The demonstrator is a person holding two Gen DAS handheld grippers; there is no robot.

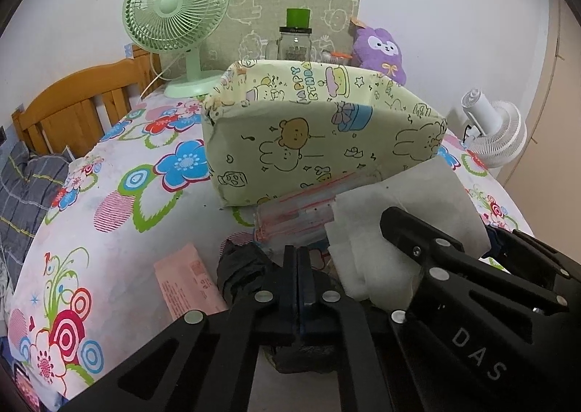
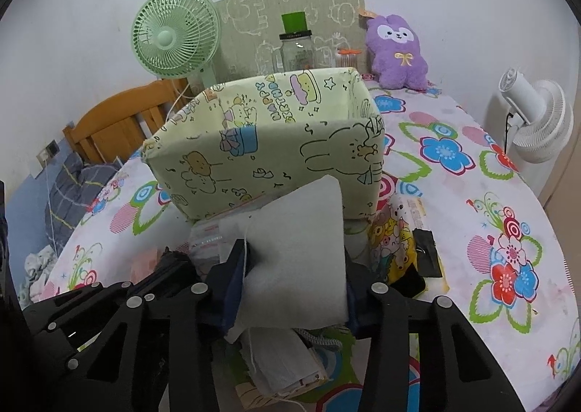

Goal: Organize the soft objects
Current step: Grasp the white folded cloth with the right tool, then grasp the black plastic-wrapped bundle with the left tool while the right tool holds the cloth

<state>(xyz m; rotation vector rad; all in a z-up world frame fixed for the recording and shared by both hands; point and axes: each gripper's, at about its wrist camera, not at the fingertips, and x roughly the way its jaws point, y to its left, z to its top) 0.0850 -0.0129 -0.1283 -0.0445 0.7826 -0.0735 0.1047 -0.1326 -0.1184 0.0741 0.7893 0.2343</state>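
White foam sheet (image 2: 301,252) upright in right gripper (image 2: 294,266) — tip toward box (image 2: 268,161).

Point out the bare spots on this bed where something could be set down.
Free: the floral sheet between the wooden headboard and green cartoon-print box; also the stretch toward the white fan. Crowded: below the box, where the white foam pad and clear zip bag lie.

Matt printed-paper box (image 2: 261,154); soft, fibrous white foam sheet (image 2: 297,259); glossy clear plastic bag (image 1: 294,219); printed cloth cover (image 2: 454,194); varnished wooden headboard (image 1: 80,100); plush purple toy (image 2: 395,52); jar (image 2: 296,52), probably glass.
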